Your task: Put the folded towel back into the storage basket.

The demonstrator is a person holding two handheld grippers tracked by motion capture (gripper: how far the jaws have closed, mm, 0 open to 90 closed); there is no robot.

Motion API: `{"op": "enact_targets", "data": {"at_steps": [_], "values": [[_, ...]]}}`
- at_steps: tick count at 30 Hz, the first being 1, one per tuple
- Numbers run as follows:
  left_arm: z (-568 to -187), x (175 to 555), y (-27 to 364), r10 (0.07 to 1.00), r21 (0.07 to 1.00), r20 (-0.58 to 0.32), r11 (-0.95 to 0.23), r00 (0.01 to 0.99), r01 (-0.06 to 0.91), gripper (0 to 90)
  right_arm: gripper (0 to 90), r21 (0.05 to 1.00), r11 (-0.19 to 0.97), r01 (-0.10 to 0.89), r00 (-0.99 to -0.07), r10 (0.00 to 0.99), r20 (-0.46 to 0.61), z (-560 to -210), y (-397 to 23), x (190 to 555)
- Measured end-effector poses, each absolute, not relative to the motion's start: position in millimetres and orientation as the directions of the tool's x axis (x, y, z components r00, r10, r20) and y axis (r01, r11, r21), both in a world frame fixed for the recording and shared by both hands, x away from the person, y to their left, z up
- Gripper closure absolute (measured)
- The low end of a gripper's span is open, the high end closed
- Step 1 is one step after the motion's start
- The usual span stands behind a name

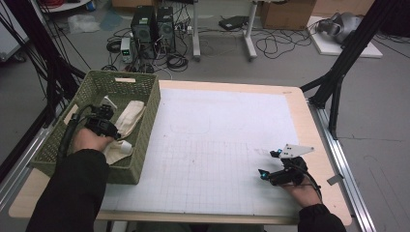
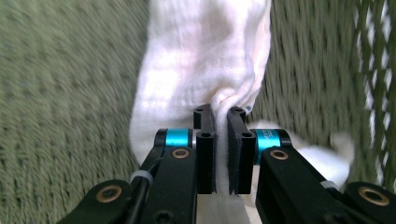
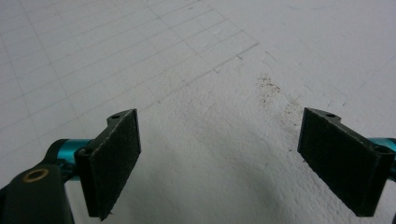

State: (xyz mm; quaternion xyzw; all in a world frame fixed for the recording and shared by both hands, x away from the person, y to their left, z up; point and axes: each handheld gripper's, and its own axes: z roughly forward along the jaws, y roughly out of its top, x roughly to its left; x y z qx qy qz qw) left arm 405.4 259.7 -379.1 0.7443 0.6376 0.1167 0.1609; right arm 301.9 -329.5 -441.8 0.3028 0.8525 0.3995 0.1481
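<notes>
Left gripper: its jaws are pinched nearly together on a fold of the white cloth, which bunches up between the two pads. In the high view this gripper sits inside the green basket, held by the person's left hand.

Right gripper: its jaws stand wide apart with nothing between them, hovering just over the white grid mat. In the high view it is low at the right side of the table, held by the right hand, with its grey three-cornered plate on top.

Cloth: in the high view the pale cloth lies in the basket, stretching from near the far end down toward the near end, close to the right wall. A rolled white end lies just right of the left hand.

Basket: green and woven, it stands on the left part of the table, its right wall overlapping the left edge of the mat.

Mat: a white sheet with a faint grid covers most of the wooden table. A few brown specks show on it in the right gripper view.

Grippers apart: the two are well apart, one in the basket, one over the mat.
</notes>
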Motion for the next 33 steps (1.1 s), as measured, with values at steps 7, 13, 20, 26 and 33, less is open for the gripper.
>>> {"op": "enact_targets", "data": {"at_steps": [7,13,20,26,33], "values": [[-387,413,255,0.988,0.414,-0.093,-0.078,0.127,0.907,79.4,12.6,0.769,0.500,0.398,-0.775,0.632,-0.010,-442,-328,302],[-384,410,254,0.978,0.397,-0.096,-0.134,0.186,0.908,57.6,12.6,0.771,0.498,0.398,-0.775,0.632,-0.008,-442,-329,302],[-368,397,260,0.969,0.348,-0.048,-0.210,0.242,0.913,44.4,12.9,0.768,0.501,0.398,-0.776,0.631,-0.010,-442,-328,302],[-368,386,260,0.958,0.304,-0.057,-0.251,0.281,0.919,42.9,12.9,0.766,0.504,0.399,-0.776,0.631,-0.011,-443,-328,303],[-369,383,259,0.953,0.279,-0.047,-0.275,0.299,0.920,77.9,12.9,0.767,0.502,0.399,-0.776,0.631,-0.010,-443,-328,303]]}}
